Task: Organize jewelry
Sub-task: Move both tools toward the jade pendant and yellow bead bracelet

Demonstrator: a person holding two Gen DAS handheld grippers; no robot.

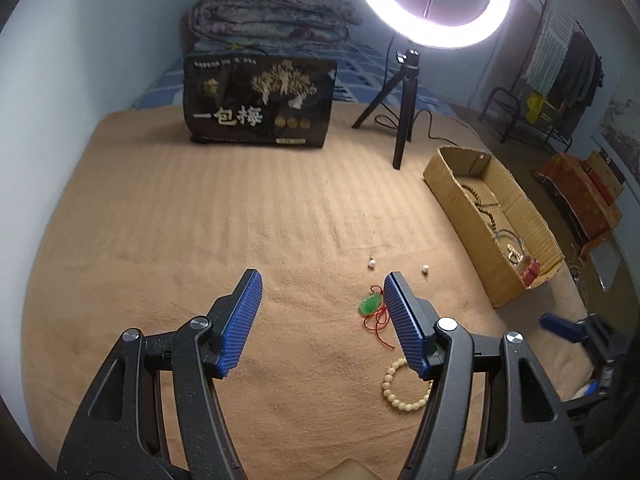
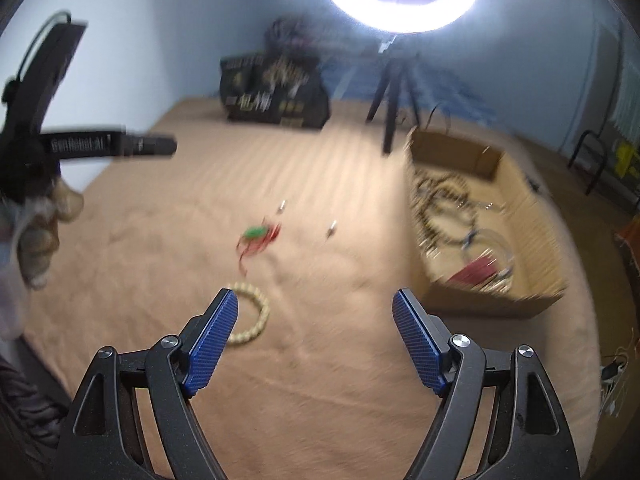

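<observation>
Both claws gape wide, holding nothing. The bead bracelet point(image 2: 250, 314) lies flat on the tan blanket point(image 2: 160, 220), touching the right claw point(image 2: 316, 342) at its left finger, so the right looks nearer than the left claw point(image 1: 324, 322). The cardboard box point(image 2: 496, 304) waits to the right.

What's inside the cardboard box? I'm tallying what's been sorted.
Inside the cardboard box: a dark beaded strand, a thin ring-like bangle and something red. The near wall hides the rest.
</observation>
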